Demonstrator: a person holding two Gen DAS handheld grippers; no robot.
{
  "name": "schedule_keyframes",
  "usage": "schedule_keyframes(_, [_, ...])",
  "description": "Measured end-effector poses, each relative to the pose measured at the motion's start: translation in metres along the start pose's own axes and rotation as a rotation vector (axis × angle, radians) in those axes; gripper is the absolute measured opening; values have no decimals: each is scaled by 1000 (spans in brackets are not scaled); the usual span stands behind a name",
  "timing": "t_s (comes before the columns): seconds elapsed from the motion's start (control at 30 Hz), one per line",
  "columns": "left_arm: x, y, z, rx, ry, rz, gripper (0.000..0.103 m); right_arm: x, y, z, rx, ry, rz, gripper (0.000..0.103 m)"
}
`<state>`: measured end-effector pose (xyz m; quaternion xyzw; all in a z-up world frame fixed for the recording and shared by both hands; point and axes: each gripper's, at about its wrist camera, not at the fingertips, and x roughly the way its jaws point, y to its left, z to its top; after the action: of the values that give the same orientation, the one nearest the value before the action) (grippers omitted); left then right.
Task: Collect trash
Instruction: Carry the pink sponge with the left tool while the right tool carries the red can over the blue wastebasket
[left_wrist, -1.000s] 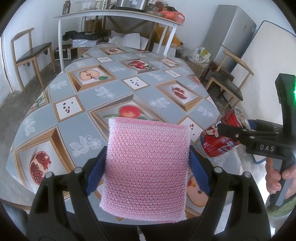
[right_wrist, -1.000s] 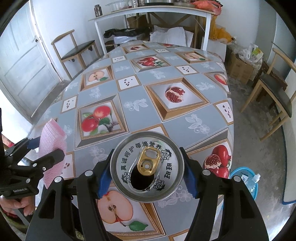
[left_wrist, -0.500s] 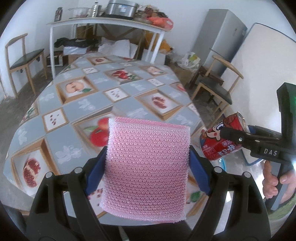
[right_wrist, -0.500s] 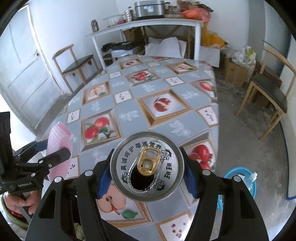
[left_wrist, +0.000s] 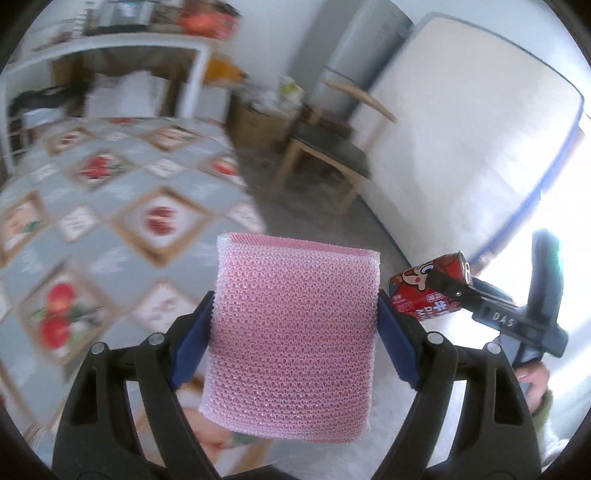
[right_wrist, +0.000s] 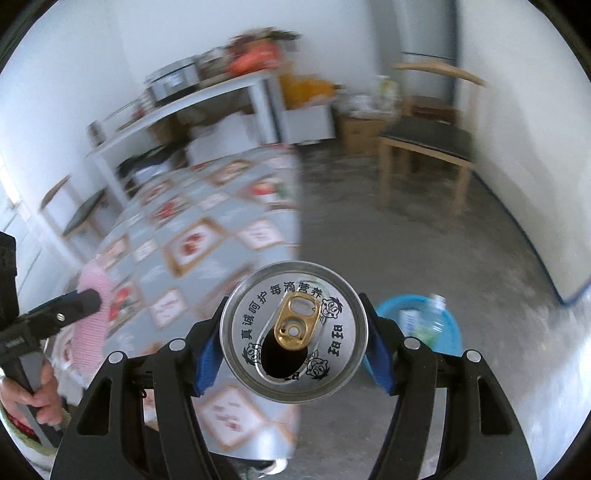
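My left gripper (left_wrist: 294, 334) is shut on a pink mesh sponge (left_wrist: 295, 332), its blue pads pressed against both sides. The sponge (right_wrist: 90, 314) shows again edge-on at the left of the right wrist view. My right gripper (right_wrist: 293, 332) is shut on an opened red drink can (right_wrist: 293, 332), whose silver top with its gold tab faces the camera. In the left wrist view the can (left_wrist: 430, 291) hangs to the right of the sponge, over the floor. A blue basin (right_wrist: 443, 325) holding a plastic bottle sits on the floor just right of the can.
The table with the fruit-print cloth (left_wrist: 110, 221) lies to the left, its edge beside both grippers. A wooden chair (right_wrist: 424, 147) stands on the grey floor ahead. A white board (left_wrist: 461, 147) leans on the right wall. A cluttered white shelf table (right_wrist: 203, 99) stands behind.
Both grippers have swung right, away from the table and out over the floor, each keeping its hold. The blue basin now sits close beside the can.
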<state>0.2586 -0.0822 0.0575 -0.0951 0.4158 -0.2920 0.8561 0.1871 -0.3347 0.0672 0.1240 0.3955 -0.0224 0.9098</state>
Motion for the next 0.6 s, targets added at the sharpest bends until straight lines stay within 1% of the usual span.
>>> schedule_keyframes(0.07, [28, -19, 6, 22, 65, -42, 79, 3, -34, -9, 72, 11, -30, 64])
schedule_keyframes(0.13, [61, -38, 11, 34, 141, -67, 79, 10, -62, -19, 127, 30, -54, 64])
schedule_keyframes(0.2, [88, -53, 12, 45, 200, -73, 79, 24, -88, -29, 184, 59, -73, 64])
schedule_keyframes(0.3, [139, -78, 13, 61, 296, -75, 79, 47, -125, -46, 284, 109, -57, 64])
schedule_keyframes(0.37, [175, -91, 12, 49, 367, -77, 79, 65, -146, -57, 343, 139, -62, 64])
schedule_keyframes(0.5, [242, -103, 9, -16, 486, -51, 79, 96, -177, -77, 440, 174, -69, 64])
schedule_keyframes(0.53, [263, -106, 8, -36, 512, -26, 79, 100, -180, -80, 457, 179, -69, 64])
schedule_keyframes(0.6, [290, -111, 9, -39, 531, 11, 79, 110, -195, -90, 503, 194, -66, 64])
